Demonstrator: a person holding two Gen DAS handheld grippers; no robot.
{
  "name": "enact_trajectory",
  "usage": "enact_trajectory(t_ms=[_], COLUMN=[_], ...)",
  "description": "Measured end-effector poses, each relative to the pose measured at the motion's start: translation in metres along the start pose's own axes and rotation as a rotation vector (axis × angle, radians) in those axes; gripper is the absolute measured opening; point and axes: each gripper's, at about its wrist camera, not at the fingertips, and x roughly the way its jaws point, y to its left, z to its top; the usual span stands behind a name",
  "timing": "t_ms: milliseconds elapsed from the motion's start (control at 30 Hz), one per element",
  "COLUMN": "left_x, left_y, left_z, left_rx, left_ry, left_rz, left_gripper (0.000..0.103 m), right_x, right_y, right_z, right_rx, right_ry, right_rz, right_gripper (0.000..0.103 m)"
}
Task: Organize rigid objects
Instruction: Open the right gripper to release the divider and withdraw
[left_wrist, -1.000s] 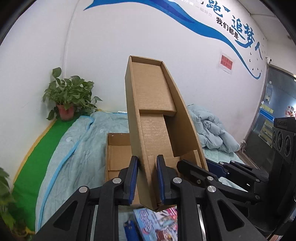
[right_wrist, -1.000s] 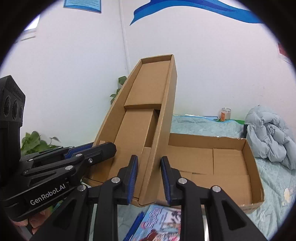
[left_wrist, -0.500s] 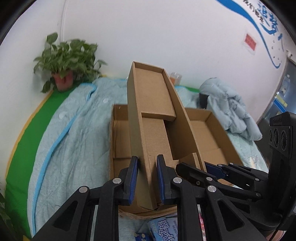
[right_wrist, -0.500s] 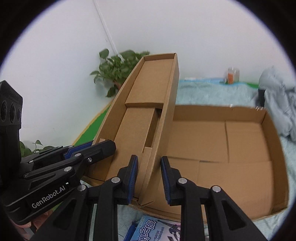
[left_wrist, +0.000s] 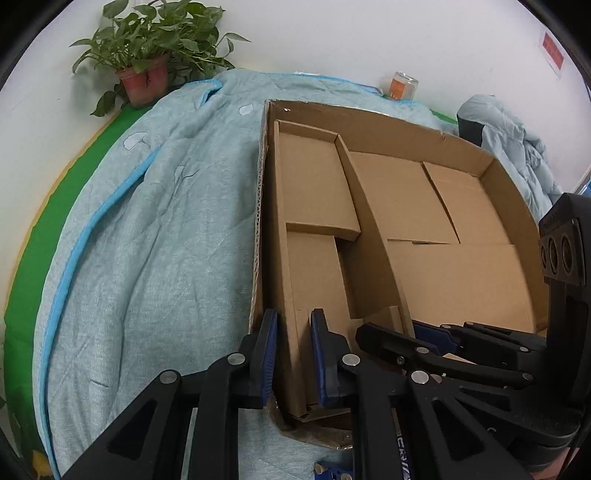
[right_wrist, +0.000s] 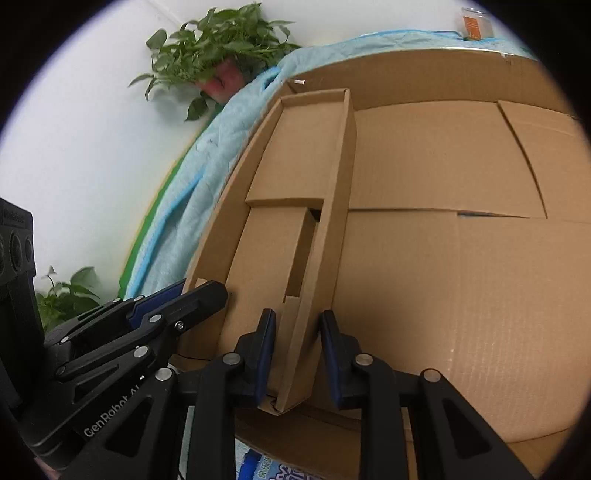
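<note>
A long, narrow open cardboard box (left_wrist: 314, 177) lies inside the left side of a large shallow cardboard box (left_wrist: 369, 118), against its left wall. My left gripper (left_wrist: 293, 325) is shut on the narrow box's near left wall. My right gripper (right_wrist: 298, 325) is shut on that box's near right wall (right_wrist: 332, 221). The right gripper (left_wrist: 406, 332) also shows beside the left one, and the left gripper (right_wrist: 184, 295) shows at the left of the right wrist view. The large box's floor (right_wrist: 461, 277) is bare folded flaps.
The large box rests on a light blue quilt (left_wrist: 147, 240) over a green mat (left_wrist: 74, 155). A potted plant (left_wrist: 147, 48) and an orange-labelled jar (left_wrist: 402, 85) stand by the white wall. A pale blue padded bundle (left_wrist: 509, 147) lies at right. A colourful book (right_wrist: 273, 469) lies under the near edge.
Both grippers have come down together, bringing the narrow box from steeply upright above the large box to lying inside it along the left wall. Both grips held.
</note>
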Motion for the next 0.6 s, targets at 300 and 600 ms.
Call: enact_trajectory(t_ms=[300, 600], left_x=[-0.065, -0.171], left_y=[-0.025, -0.043], left_z=[-0.044, -0.119], left_rx=[0.023, 0.018], left_ry=[-0.121, -0.481], left_rz=[0.061, 0.070], left_gripper=[0.016, 0.103], right_x=[0.000, -0.119], right_y=[0.008, 0.006], right_z=[0.008, -0.057], right_rx=[-0.024, -0.170], right_ry=[-0.001, -0.290], right_rz=[0.000, -0.192], right_gripper=[0.039, 0.090])
